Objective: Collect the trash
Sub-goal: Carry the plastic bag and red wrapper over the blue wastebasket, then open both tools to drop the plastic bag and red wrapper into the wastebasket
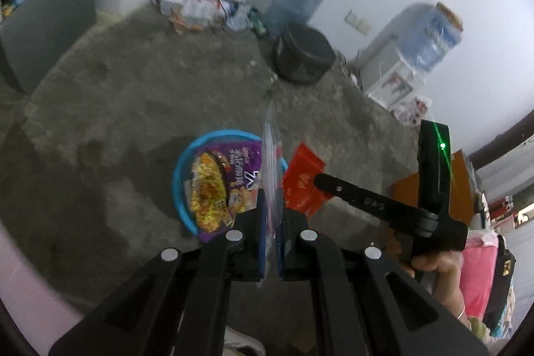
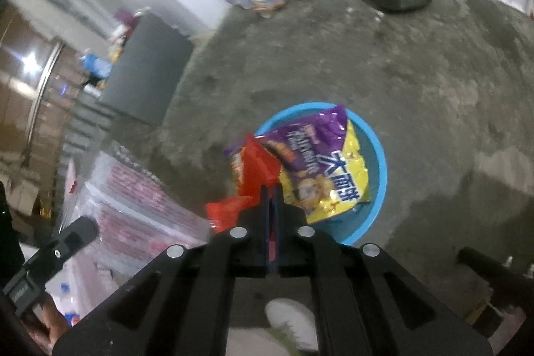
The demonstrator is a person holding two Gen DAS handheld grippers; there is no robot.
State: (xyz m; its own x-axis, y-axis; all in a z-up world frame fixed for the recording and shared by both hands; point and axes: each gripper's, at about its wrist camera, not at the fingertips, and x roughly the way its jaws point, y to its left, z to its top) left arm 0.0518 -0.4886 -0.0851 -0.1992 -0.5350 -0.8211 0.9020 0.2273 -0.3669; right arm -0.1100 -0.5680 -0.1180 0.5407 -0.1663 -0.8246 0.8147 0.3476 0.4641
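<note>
Blue basin [image 2: 375, 202] sits on the concrete floor [image 2: 417, 72], holding a purple noodle packet [image 2: 320, 162]. Left gripper [image 1: 271, 189] is clamped on a clear plastic wrapper [image 1: 269, 152] above the basin's edge. Right gripper [image 2: 272, 189] is clamped on a red wrapper [image 2: 257, 165] just beside the basin. Trash pile [image 1: 200, 5] lies by the wall.
</note>
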